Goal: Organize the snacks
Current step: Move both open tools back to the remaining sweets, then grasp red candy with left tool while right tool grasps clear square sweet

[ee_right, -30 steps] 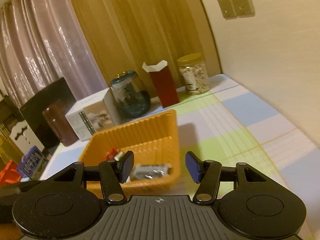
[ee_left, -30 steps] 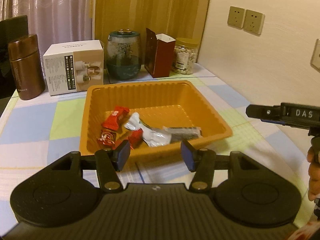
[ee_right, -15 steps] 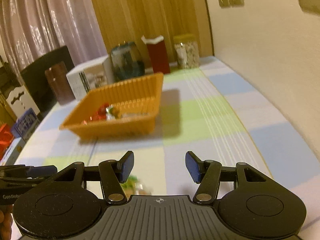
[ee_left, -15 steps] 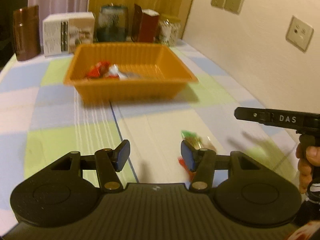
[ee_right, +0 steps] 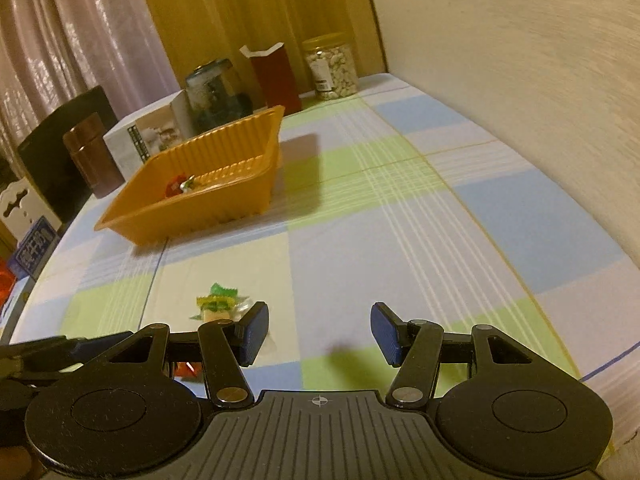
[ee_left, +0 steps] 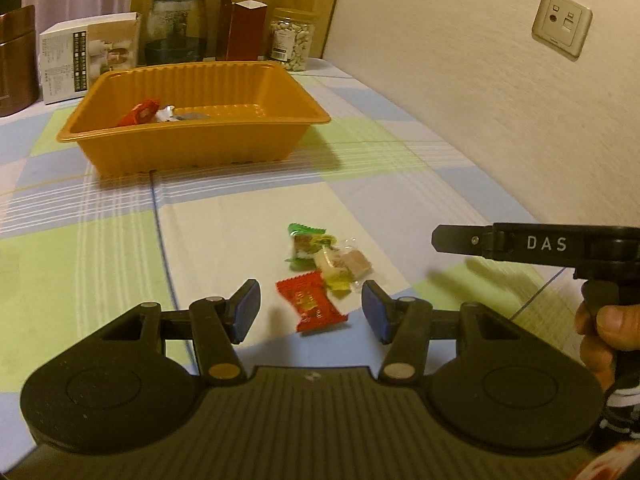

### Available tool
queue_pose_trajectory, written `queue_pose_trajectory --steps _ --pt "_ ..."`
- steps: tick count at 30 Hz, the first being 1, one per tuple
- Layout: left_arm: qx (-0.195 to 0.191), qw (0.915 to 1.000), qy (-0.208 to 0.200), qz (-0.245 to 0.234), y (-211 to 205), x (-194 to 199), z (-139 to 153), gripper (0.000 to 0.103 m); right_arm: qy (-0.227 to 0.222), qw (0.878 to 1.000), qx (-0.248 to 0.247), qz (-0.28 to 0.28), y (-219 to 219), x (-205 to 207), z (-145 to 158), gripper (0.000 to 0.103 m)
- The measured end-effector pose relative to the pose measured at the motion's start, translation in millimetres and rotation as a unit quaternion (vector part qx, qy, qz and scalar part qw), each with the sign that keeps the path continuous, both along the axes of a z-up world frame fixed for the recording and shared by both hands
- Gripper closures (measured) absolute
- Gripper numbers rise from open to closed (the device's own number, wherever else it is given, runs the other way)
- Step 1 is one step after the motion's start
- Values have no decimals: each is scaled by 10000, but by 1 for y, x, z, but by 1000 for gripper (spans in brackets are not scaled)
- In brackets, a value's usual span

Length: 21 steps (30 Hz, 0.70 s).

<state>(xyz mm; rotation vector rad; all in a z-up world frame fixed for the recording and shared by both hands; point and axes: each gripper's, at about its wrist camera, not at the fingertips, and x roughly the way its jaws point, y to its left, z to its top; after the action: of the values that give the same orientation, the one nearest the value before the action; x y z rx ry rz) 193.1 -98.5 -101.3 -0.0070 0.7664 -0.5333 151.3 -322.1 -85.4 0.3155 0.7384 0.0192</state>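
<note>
Both claws have drawn back from the orange tray (ee_left: 192,142) and dropped lower over the checked tabletop (ee_left: 100,264), so a small heap of loose sweets now lies just ahead of them. Left claw (ee_left: 310,314) stands partly open with nothing between its blue pads; a flat red foil packet (ee_left: 312,304) lies on the cloth in the gap, untouched. Right claw (ee_right: 318,334) is likewise partly open and empty, over bare cloth, with the heap just beyond its left pad. Touching the red packet are a green crinkle-edged wrapper (ee_left: 306,246) and a clear-wrapped pale sweet (ee_left: 342,264), piled loosely together. The tray is ribbed, glossy plastic, rectangular with a rolled rim, and holds a red wrapper (ee_left: 138,114) and a silvery one beside it. A hand (ee_left: 600,336) grips the right tool's handle.
</note>
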Motion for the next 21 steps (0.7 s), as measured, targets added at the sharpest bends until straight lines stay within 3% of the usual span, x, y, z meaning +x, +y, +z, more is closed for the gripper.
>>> queue_pose_trajectory --steps 7,12,21 --pt "160 9997 145 -84 -11 13 -15 57 50 10000 47 1 1 4 -2 46" --pt "306 9994 178 36 -3 17 -19 67 91 9999 -33 30 3 7 -5 46" --pt "663 9974 -49 -288 -3 19 -22 67 88 9987 -320 396 21 12 -8 46"
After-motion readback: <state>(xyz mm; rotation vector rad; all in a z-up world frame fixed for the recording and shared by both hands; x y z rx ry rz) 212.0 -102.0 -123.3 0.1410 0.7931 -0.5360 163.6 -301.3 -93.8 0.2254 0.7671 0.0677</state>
